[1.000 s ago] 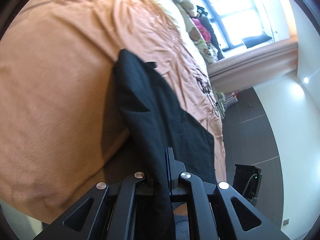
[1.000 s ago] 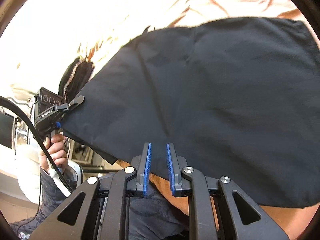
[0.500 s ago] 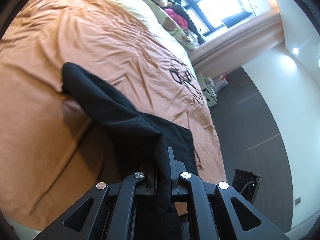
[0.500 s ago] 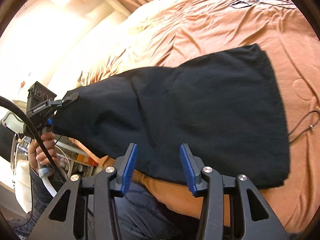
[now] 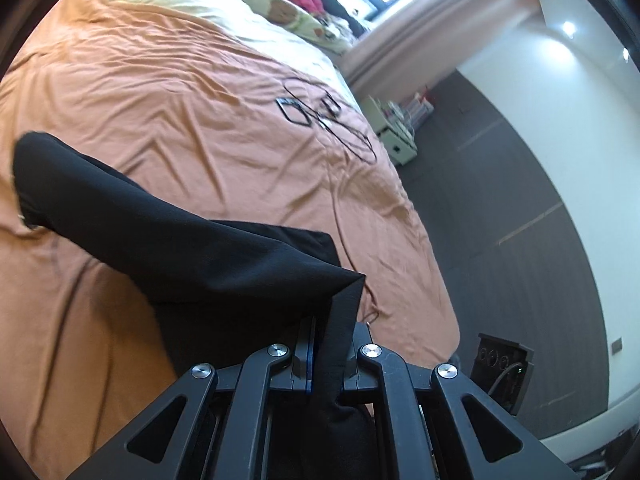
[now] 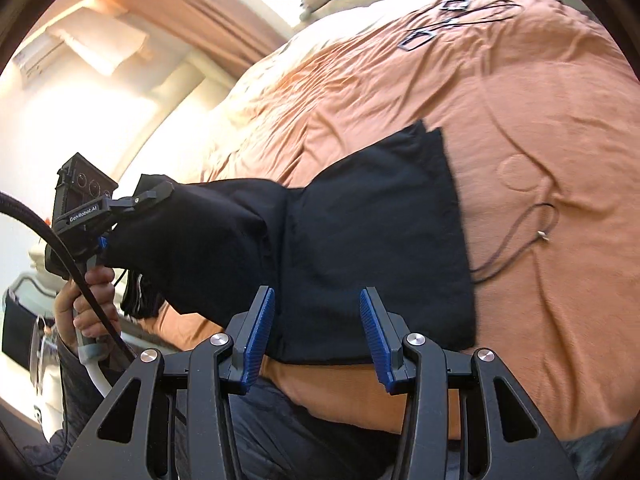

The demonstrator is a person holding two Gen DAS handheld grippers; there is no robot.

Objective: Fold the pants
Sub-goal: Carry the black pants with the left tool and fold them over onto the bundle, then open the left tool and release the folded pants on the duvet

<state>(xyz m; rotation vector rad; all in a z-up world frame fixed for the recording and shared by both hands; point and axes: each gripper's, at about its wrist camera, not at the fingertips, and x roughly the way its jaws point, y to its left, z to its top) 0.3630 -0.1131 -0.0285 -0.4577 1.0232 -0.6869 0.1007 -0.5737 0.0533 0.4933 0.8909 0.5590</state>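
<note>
Right claw [image 6: 317,330] opening wide since half second ago, holding nothing, hovering at 6 o'clock edge of black pants [image 6: 372,248]. Left claw [image 5: 325,350] pinching raised pant corner; rest lying on orange bed [image 6: 540,128]. Risk: bunched corner slipping, fold skewing.

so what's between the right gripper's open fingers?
Right wrist view: the black pants lying on the orange bedspread show between the right gripper fingers, untouched.

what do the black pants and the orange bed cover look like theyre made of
Black pants: soft matte woven cloth, probably cotton or a blend; it drapes limply from the left gripper and shows no sheen. Orange bed cover: thin, smooth fabric, perhaps cotton; fine creases run all over it.
</note>
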